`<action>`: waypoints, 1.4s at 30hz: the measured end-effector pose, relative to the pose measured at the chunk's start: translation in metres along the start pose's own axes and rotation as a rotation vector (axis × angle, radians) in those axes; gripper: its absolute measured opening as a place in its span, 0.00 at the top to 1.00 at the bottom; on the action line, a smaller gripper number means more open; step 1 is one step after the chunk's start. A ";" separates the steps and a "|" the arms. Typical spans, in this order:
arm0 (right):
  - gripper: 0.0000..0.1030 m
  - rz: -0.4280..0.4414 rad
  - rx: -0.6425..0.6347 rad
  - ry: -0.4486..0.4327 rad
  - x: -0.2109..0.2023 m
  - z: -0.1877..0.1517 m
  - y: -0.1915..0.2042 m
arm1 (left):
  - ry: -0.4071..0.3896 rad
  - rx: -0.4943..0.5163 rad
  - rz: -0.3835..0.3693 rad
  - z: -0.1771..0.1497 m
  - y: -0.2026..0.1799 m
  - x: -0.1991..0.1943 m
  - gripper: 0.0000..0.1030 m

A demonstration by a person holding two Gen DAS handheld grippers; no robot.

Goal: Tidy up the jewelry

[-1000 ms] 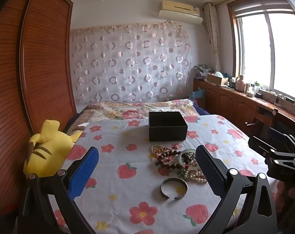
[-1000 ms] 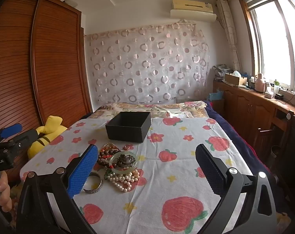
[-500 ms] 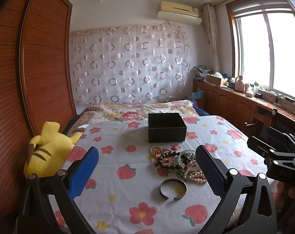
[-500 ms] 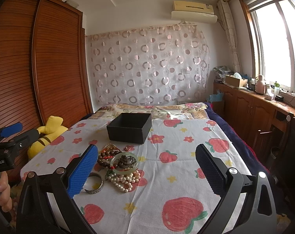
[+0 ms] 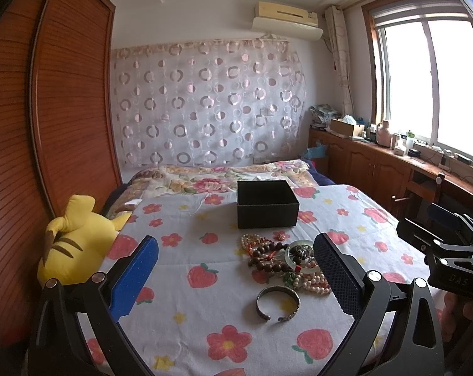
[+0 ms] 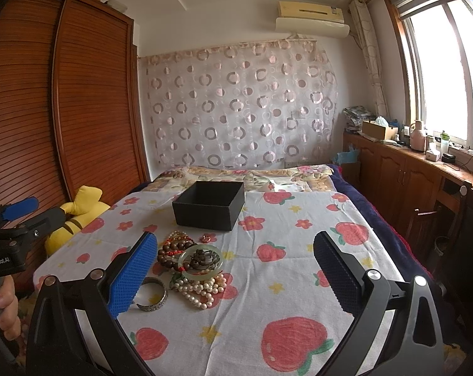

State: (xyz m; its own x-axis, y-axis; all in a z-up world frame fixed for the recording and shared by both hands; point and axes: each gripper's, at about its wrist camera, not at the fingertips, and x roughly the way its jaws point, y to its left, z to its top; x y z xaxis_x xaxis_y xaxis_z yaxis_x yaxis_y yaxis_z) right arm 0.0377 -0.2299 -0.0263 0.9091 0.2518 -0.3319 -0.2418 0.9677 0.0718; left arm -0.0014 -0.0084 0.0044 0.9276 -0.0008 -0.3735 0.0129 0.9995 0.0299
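A black open box [image 5: 267, 203] [image 6: 208, 206] sits on the flowered cloth toward the far side. In front of it lies a pile of jewelry: brown bead strings [image 5: 266, 255] [image 6: 171, 252], a pale green bangle [image 5: 299, 254] [image 6: 200, 261], pearls [image 5: 313, 282] [image 6: 202, 289] and a silver cuff bracelet [image 5: 278, 303] [image 6: 153, 294]. My left gripper [image 5: 236, 277] hovers open above the cloth, the cuff between its fingers' lines. My right gripper [image 6: 234, 277] is open too, with the pile just inside its blue finger [image 6: 131, 277]. Neither holds anything.
A yellow plush toy [image 5: 75, 239] [image 6: 76, 216] rests at the cloth's left edge by the wooden wardrobe [image 5: 48, 125]. A quilt [image 5: 217, 178] lies behind the box. Wooden cabinets [image 6: 402, 185] and a chair [image 6: 436, 219] line the right wall under the window.
Both views have shifted only slightly; the jewelry and box lie where they were, and both grippers stay open.
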 end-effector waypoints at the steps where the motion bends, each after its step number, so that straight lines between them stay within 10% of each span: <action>1: 0.02 0.000 0.000 0.000 0.000 0.000 0.000 | 0.001 0.000 0.000 -0.001 0.001 0.000 0.07; 42: 0.02 0.001 -0.001 -0.002 -0.002 0.000 0.001 | -0.001 0.002 -0.001 0.003 0.001 -0.001 0.07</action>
State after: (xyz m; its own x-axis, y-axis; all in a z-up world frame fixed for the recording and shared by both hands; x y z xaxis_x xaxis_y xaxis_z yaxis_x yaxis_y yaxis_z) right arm 0.0359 -0.2295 -0.0255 0.9097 0.2526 -0.3297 -0.2427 0.9675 0.0714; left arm -0.0013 -0.0075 0.0081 0.9281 -0.0019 -0.3723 0.0145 0.9994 0.0309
